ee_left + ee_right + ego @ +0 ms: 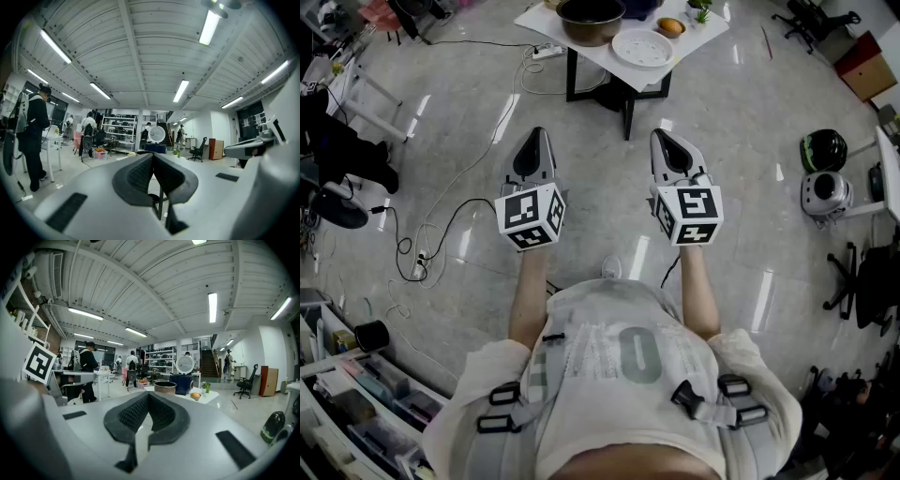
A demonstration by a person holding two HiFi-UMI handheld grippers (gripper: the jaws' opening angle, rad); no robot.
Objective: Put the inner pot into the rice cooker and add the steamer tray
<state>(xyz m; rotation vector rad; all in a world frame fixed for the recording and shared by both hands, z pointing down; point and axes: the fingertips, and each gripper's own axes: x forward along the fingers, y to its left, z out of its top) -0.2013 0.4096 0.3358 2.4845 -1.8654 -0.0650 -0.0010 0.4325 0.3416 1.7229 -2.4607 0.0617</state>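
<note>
Sitting well beyond right tool (665, 139), inner pot (592, 20)

Left gripper (533, 150) and right gripper (671, 152) held level — jaws closed, empty.

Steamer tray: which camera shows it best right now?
The head view: the white steamer tray lies whole on the table, right of the inner pot. The right gripper view shows the distant table edge-on, the tray not distinguishable. In the left gripper view the shut jaws cover the tabletop.

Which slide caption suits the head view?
Left gripper and right gripper, jaws shut, empty, point toward the inner pot.
</note>
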